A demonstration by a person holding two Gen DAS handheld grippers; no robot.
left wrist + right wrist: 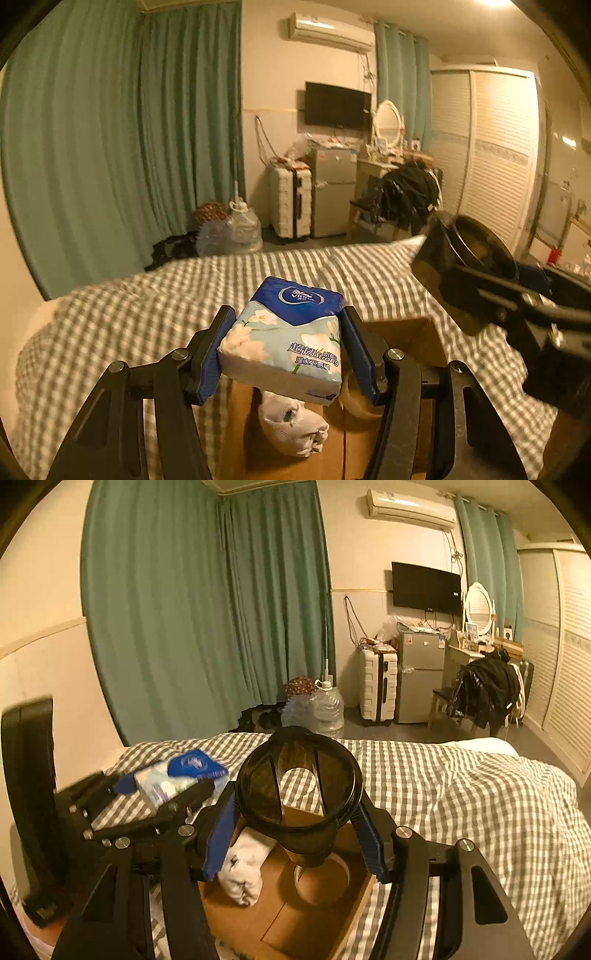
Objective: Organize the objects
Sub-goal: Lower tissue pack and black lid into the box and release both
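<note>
My left gripper is shut on a blue and white tissue pack and holds it above an open cardboard box on the bed. In the box lie a white sock bundle and a roll of tape. My right gripper is shut on a dark transparent cup, held above the same box, with the sock bundle and tape roll below. The left gripper with the tissue pack shows at the left of the right wrist view.
The box sits on a grey checked bedspread. Beyond the bed stand green curtains, water jugs, a white suitcase, a small fridge, a chair with dark clothes and a white wardrobe.
</note>
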